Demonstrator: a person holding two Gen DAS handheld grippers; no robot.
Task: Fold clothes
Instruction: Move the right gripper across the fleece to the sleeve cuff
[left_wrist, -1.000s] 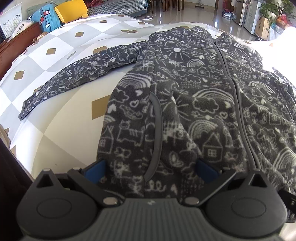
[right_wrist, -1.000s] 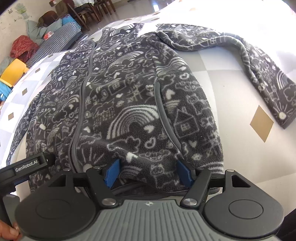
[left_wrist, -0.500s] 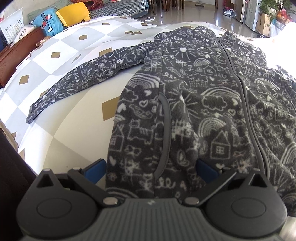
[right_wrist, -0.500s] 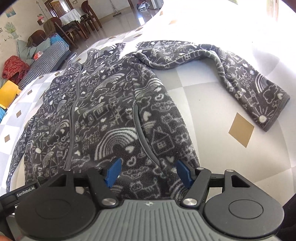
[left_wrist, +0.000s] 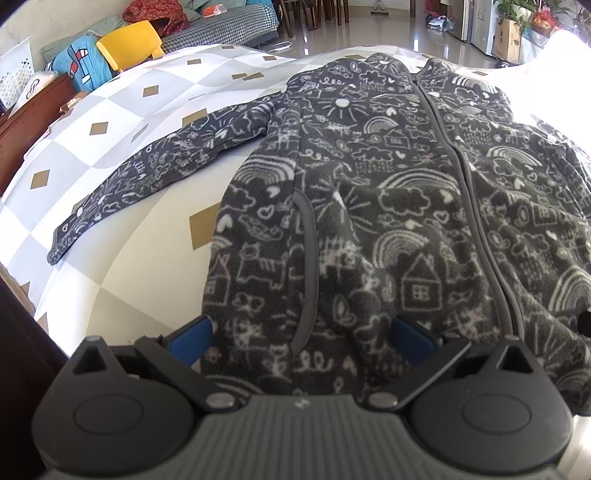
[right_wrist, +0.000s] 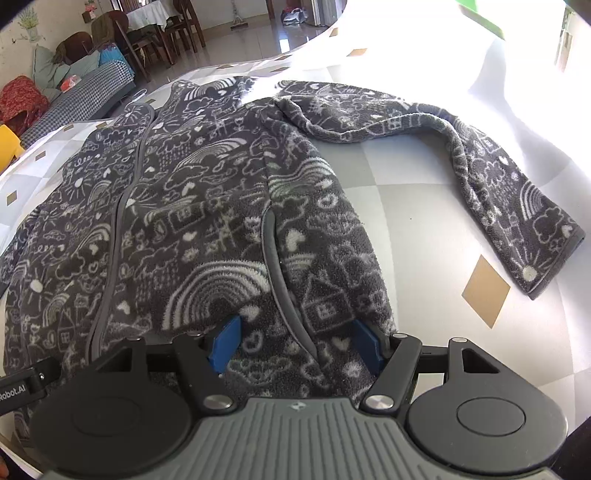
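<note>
Checkered bedding (left_wrist: 122, 110) carries the jacket (left_wrist: 388, 192) flat, zipper running straight away from both grippers. Left gripper (left_wrist: 301, 332) and right gripper (right_wrist: 295, 345) each straddle the jacket's near hem, jaws wide, pads apparently not pinching. Each sleeve (right_wrist: 480, 158) trails sideways off the jacket.

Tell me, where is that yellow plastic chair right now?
In the left wrist view the yellow plastic chair stands at upper left, beyond the far edge of the checked bedspread, beside a blue patterned cushion and the checked sofa.
</note>
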